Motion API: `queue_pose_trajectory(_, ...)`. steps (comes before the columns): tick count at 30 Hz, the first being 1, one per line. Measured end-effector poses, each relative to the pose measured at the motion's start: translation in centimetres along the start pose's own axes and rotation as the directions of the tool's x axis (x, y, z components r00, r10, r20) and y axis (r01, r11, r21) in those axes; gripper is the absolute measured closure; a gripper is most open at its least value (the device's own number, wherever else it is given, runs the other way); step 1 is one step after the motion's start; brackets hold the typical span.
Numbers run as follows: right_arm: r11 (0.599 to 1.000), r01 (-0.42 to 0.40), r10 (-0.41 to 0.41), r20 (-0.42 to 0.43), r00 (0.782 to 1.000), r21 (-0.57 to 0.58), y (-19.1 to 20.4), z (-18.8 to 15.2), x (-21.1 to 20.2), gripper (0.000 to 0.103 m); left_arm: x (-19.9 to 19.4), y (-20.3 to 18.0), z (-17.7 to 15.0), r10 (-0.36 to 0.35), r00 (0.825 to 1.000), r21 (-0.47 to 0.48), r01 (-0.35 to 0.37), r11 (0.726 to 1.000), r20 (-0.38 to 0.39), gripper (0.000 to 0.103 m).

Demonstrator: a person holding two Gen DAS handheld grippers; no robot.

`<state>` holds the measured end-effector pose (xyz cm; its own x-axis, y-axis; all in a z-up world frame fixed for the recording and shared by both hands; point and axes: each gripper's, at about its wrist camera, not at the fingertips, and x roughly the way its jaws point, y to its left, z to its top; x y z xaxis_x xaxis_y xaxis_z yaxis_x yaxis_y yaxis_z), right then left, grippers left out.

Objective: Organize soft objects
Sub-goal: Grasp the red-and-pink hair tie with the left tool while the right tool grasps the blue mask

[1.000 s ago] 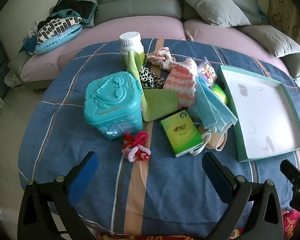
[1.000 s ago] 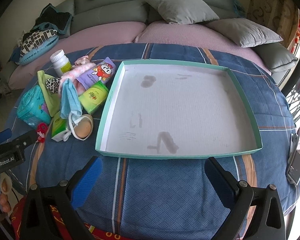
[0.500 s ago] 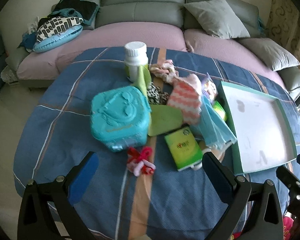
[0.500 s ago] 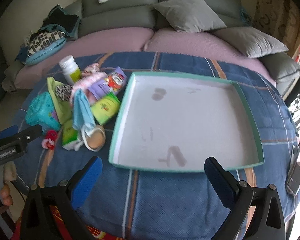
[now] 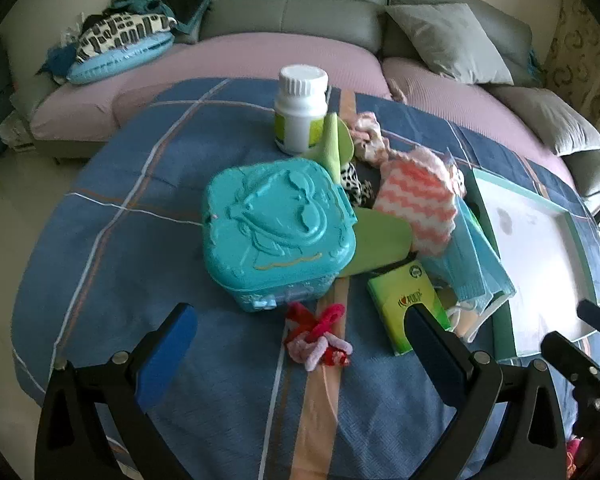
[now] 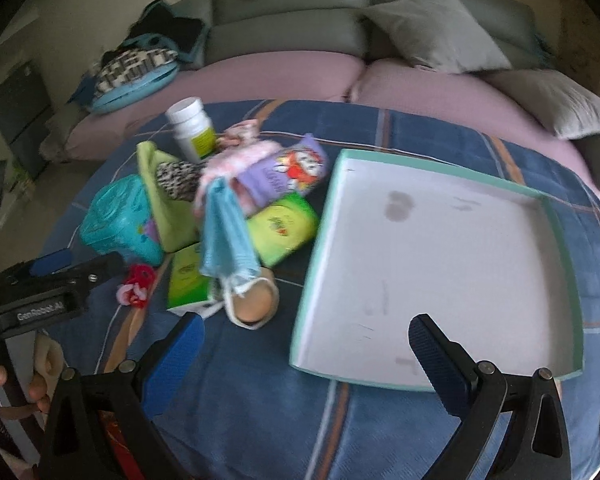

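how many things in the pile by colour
Teal or blue: 2, toy case, face mask
Green: 4, two tissue packs, cloth, bottle
Pink or red: 3, hair ties, striped cloth, scrunchie
Purple: 1, snack pack
Total: 10

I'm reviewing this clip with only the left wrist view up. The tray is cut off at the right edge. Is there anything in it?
Observer: Nothing. The right wrist view shows the whole tray; its white floor carries only a few dark smudges.
Operator: What lies between the blue face mask and the tray? It's hidden for me.
Observer: A purple cartoon packet, and just nearer than it a green packet, both left of the tray's rim.
Operator: Is the right gripper carrying anything?
Observer: No. The right gripper is open and empty, above the tablecloth near the tray's front corner.
Operator: And mine?
Observer: The left gripper is open too, with the red and pink hair ties between its fingers.
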<state>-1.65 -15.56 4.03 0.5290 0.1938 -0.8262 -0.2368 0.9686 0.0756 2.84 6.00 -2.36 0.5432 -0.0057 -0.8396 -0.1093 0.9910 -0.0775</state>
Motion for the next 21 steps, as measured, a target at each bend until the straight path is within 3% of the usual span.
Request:
queue_pose_trajectory(9, 0.996, -0.076, 0.076, 0.008, 0.997, -0.048, 2.5, 1.9, 2.2, 0.001, 1.9, 0.5, -0.3, 0.036, 0.997, -0.003, -0.036, 0.999, -0.064, 0.0)
queue_pose_trajectory(17, 0.992, -0.119, 0.118, -0.022, 0.993, -0.049, 3.1, 3.0, 4.6, 0.016, 3.6, 0.8, -0.6, 0.006, 0.994, -0.012, -0.007, 1.0, -0.107, 0.001)
queue_pose_trajectory(19, 0.99, -0.131, 0.129, -0.034, 0.991, -0.045, 3.2, 3.3, 5.2, 0.021, 4.0, 0.6, -0.8, 0.0, 0.993, -0.007, -0.001, 1.0, -0.115, 0.004)
queue_pose_trajectory(21, 0.989, -0.142, 0.14, -0.038, 0.989, -0.044, 3.2, 3.4, 5.5, 0.025, 4.6, 0.4, -0.9, -0.007, 0.992, -0.002, 0.007, 1.0, -0.13, 0.016)
